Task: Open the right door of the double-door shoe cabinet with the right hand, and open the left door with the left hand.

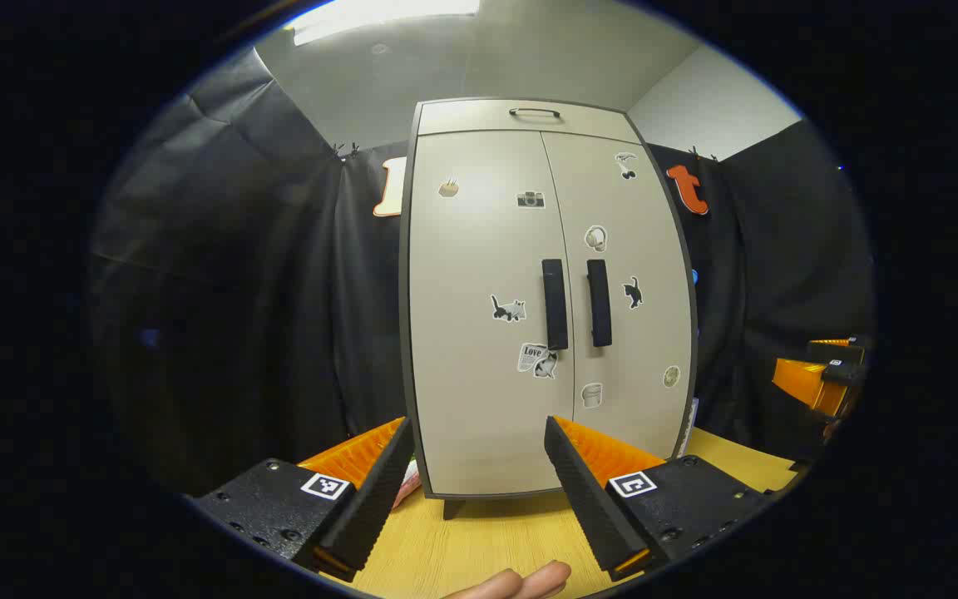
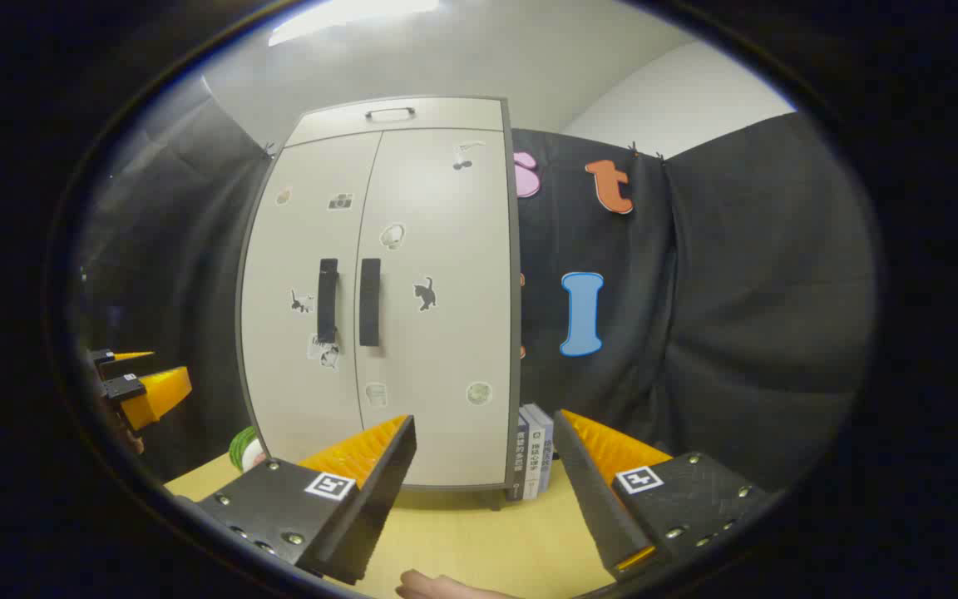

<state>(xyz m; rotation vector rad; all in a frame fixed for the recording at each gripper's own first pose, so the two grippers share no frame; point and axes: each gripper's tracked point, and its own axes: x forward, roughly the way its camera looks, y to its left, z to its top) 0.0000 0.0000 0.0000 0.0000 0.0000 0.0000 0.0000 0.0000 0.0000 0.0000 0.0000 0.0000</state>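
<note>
two stiff doors are being faced mid-frame; each dark handle (image 1: pixel 555 303) (image 2: pixel 369 301) is best gripped. left gripper (image 1: pixel 479 466) and right gripper (image 2: pixel 486 457) are being held apart.

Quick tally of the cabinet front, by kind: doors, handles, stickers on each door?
Doors, both shut: 2, left door and right door
Vertical door handles: 2, left handle and right handle
Top handle: 1
Stickers on left door: 4
Stickers on right door: 5
Total: 14
</note>
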